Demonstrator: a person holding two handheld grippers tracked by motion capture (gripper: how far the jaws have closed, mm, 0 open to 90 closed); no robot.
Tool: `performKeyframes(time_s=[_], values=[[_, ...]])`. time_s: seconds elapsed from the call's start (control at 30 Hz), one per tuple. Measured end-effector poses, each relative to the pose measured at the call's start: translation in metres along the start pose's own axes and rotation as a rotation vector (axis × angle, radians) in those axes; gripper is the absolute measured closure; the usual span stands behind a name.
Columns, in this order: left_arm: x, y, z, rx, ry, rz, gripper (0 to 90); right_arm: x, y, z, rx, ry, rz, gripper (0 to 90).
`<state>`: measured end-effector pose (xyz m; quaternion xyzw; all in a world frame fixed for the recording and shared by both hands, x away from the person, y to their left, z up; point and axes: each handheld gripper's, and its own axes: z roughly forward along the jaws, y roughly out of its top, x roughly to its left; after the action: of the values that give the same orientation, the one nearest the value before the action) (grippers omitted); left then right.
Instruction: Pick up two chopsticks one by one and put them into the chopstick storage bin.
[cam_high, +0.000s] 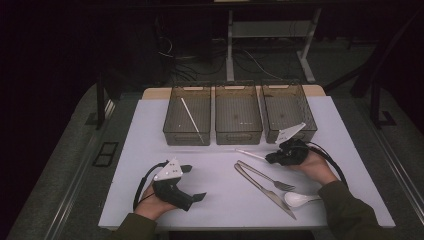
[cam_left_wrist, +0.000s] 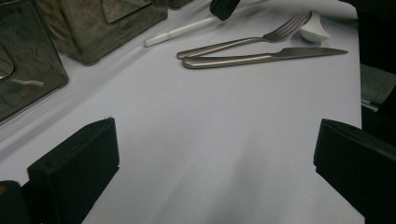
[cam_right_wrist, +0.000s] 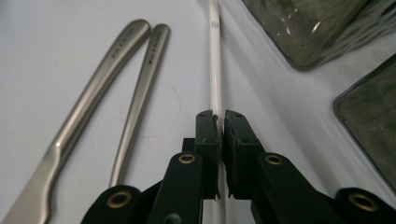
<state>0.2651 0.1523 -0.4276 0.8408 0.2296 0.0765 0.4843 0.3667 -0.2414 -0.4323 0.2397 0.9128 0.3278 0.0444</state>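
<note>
Pale grey matting covers the table (cam_high: 150, 150) under my hands. My right gripper (cam_right_wrist: 220, 122) has its jaws pinched tight on a slim white chopstick (cam_right_wrist: 215, 70), which runs straight ahead from my pads along the mat and carries a tiny mark I cannot read. Left of it lie a steel knife (cam_right_wrist: 88, 107) and fork (cam_right_wrist: 142, 93) with small stamped lettering, too fine to read. My left gripper (cam_left_wrist: 210, 154) gapes wide over bare mat.

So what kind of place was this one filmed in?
Probably a lab or workshop recording station, not a kitchen: a white mat on the table, three sorting bins, and loose cables on the dark floor behind.
</note>
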Motion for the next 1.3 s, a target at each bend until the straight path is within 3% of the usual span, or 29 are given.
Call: performKeyframes(time_s=[0.33,0.57,0.8,1.0,1.3], values=[[0.001,0.000,-0.001,-0.007,0.005,-0.005,0.0,0.003,0.001,-0.020,-0.049,0.016,0.018,84.7],[0.001,0.000,-0.002,-0.009,0.008,-0.004,0.0,0.008,0.006,-0.037,-0.115,0.049,0.031,84.7],[0.001,0.000,-0.002,-0.013,0.012,-0.009,0.0,0.009,0.014,-0.051,-0.161,0.048,0.057,84.7],[0.003,-0.001,-0.003,-0.017,0.022,-0.012,0.0,0.011,0.031,-0.056,-0.181,0.015,0.086,84.6],[0.003,-0.002,-0.003,-0.026,0.020,-0.016,0.0,0.014,0.076,-0.041,-0.166,-0.019,0.133,84.6]])
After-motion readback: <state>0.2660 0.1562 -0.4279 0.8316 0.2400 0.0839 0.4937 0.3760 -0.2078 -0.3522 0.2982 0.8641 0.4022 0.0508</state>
